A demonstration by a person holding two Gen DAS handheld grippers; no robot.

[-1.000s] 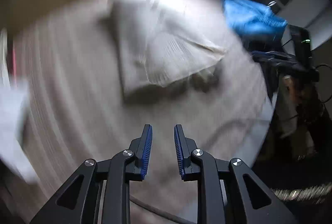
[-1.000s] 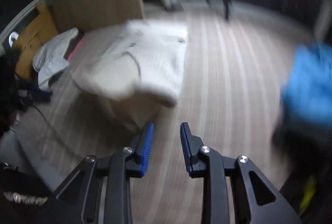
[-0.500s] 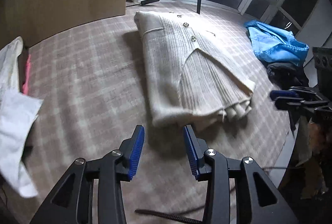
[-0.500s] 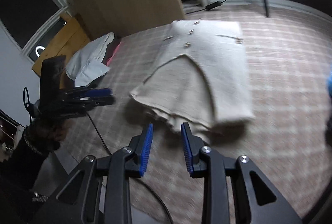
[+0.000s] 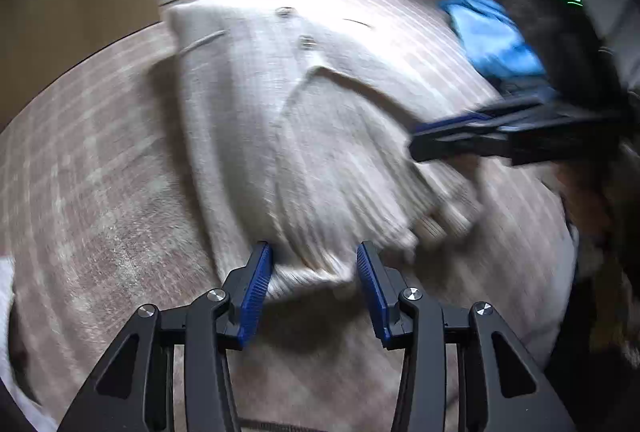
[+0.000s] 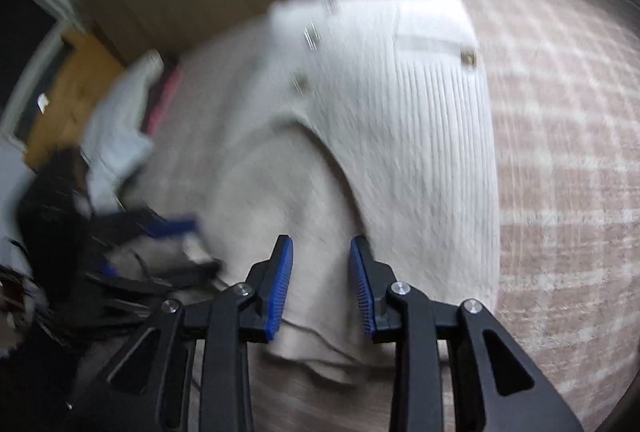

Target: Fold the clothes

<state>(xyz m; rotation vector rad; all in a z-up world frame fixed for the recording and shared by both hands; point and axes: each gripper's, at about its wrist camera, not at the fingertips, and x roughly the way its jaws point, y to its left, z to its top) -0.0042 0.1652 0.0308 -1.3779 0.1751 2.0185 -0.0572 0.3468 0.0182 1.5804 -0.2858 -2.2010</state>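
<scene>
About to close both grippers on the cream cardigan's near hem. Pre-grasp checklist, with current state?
1. left gripper jaws opening, hem between them: ok.
2. right gripper open over cream cardigan: ok.
3. Pads pressing on fabric: not yet on either side.
4. Cardigan flat on the rug, sleeve folded across: ok.
5. blue garment clear of the cardigan: ok.
6. Exact layers between pads: cannot tell, both views blurred.

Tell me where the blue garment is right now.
In the left wrist view the blue garment lies on the carpet at upper right, beyond the cream cardigan and just behind the right gripper.
</scene>
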